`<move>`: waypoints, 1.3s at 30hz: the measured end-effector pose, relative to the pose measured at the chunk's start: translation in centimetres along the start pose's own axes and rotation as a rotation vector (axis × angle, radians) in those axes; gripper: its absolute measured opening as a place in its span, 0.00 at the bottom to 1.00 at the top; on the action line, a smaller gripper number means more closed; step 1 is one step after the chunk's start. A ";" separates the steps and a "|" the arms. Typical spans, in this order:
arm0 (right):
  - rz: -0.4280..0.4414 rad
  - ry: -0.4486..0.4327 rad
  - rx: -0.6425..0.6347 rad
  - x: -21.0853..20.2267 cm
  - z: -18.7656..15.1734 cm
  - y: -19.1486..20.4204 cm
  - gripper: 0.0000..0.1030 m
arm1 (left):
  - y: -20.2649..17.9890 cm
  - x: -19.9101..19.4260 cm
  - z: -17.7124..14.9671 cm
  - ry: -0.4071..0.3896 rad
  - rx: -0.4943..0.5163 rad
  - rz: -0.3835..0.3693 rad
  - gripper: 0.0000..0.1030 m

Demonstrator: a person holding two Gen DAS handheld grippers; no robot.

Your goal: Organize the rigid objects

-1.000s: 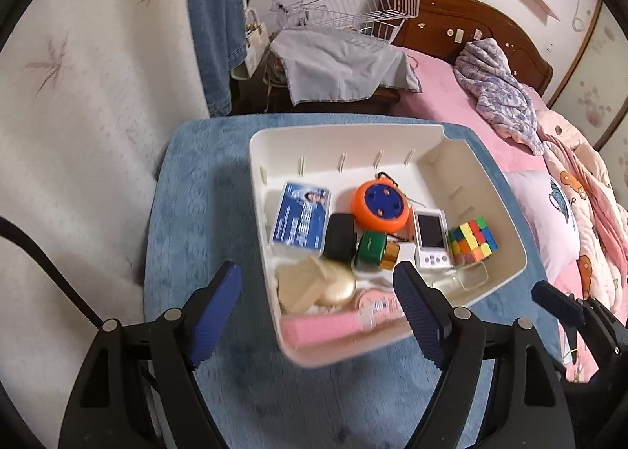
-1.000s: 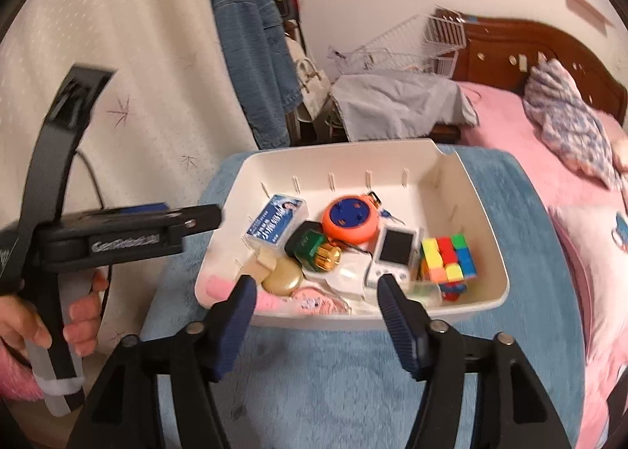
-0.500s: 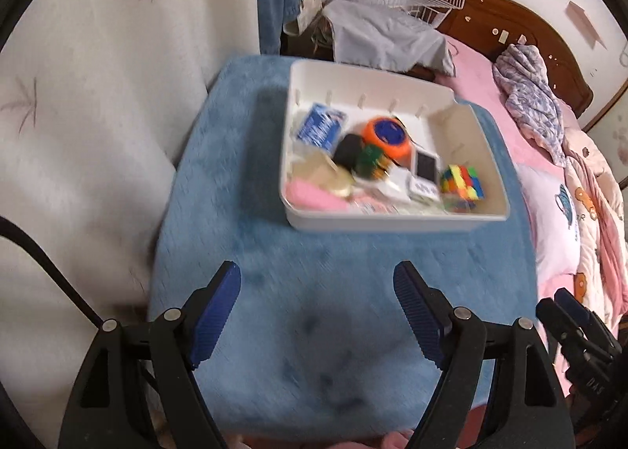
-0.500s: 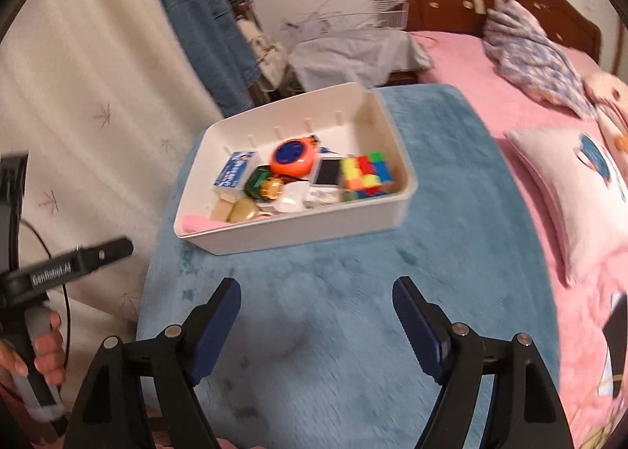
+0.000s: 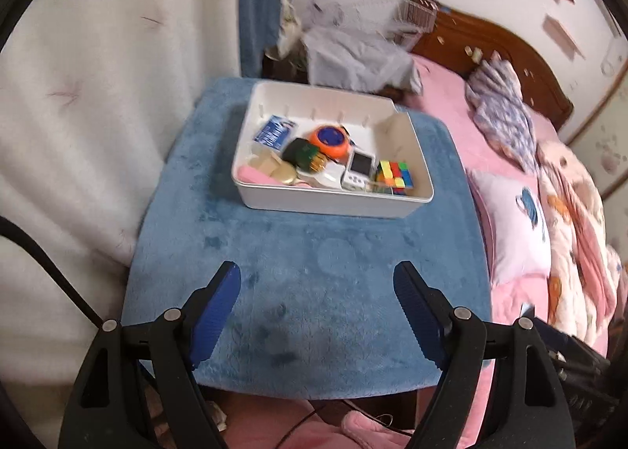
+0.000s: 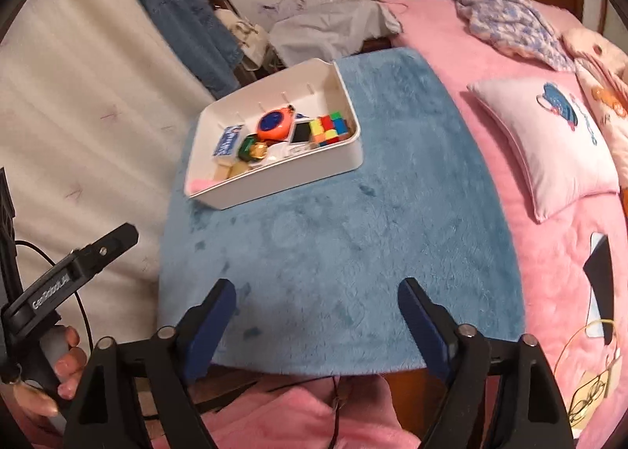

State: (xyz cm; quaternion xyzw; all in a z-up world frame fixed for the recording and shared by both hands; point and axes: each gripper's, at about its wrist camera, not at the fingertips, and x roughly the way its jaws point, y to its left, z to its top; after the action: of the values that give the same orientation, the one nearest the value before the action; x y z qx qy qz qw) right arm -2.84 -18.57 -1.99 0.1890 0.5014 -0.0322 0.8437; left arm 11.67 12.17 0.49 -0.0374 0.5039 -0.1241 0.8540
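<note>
A white plastic bin (image 5: 325, 205) sits at the far end of a blue plush table top (image 5: 314, 284); it also shows in the right wrist view (image 6: 298, 182). Inside lie an orange round reel (image 5: 329, 139), a colour cube (image 5: 394, 173), a white handheld game (image 5: 358, 170), a blue card pack (image 5: 274, 132), a green bottle (image 5: 306, 152) and a pink item (image 5: 251, 175). My left gripper (image 5: 317, 284) is open and empty, well short of the bin. My right gripper (image 6: 317, 300) is open and empty, also short of the bin.
A pink bed (image 6: 490, 64) with a white pillow (image 6: 549, 135) lies to the right. A white curtain (image 5: 98, 95) hangs on the left. Clothes and a wire rack (image 5: 365, 44) stand behind the table. The left gripper's body (image 6: 59, 284) shows at the right view's lower left.
Both grippers have pulled back and up from the bin, which now sits farther away. Both stay open and empty.
</note>
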 end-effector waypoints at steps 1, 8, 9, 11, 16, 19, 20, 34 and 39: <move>0.004 -0.009 -0.014 -0.5 -0.3 0.3 0.84 | 0.0 -0.4 -0.4 -0.003 -0.011 -0.009 0.80; 0.006 -0.095 -0.108 -2.6 -2.2 2.5 0.84 | -0.3 -2.6 -2.8 -0.074 0.011 0.060 0.84; 0.000 -0.104 -0.121 -2.7 -2.4 2.8 0.84 | -0.4 -2.9 -3.2 -0.087 0.015 0.076 0.89; -0.007 -0.126 -0.140 -3.1 -2.6 3.1 0.84 | -0.4 -3.6 -3.8 -0.117 0.020 0.099 0.96; -0.013 -0.141 -0.145 -3.3 -2.7 3.2 1.00 | -1.0 -5.8 -4.3 -0.240 0.049 0.169 0.99; -0.019 -0.136 -0.155 -3.2 -2.7 3.2 1.00 | -1.3 -6.5 -4.4 -0.280 0.058 0.177 0.99; -0.020 -0.137 -0.156 -3.2 -2.7 3.2 1.00 | -1.4 -6.6 -4.4 -0.289 0.062 0.183 0.99; -0.026 -0.134 -0.146 -3.2 -3.0 2.5 1.00 | -3.6 -6.3 -4.9 -0.300 0.148 0.212 0.99; -0.032 -0.133 -0.125 -3.2 -3.0 2.2 1.00 | -4.0 -6.1 -4.8 -0.294 0.164 0.208 0.99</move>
State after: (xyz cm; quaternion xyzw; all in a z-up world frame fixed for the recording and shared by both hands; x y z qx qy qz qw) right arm -6.42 -15.93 0.15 0.1254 0.4480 -0.0266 0.8848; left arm 3.99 10.14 4.12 0.0666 0.3632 -0.0692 0.9268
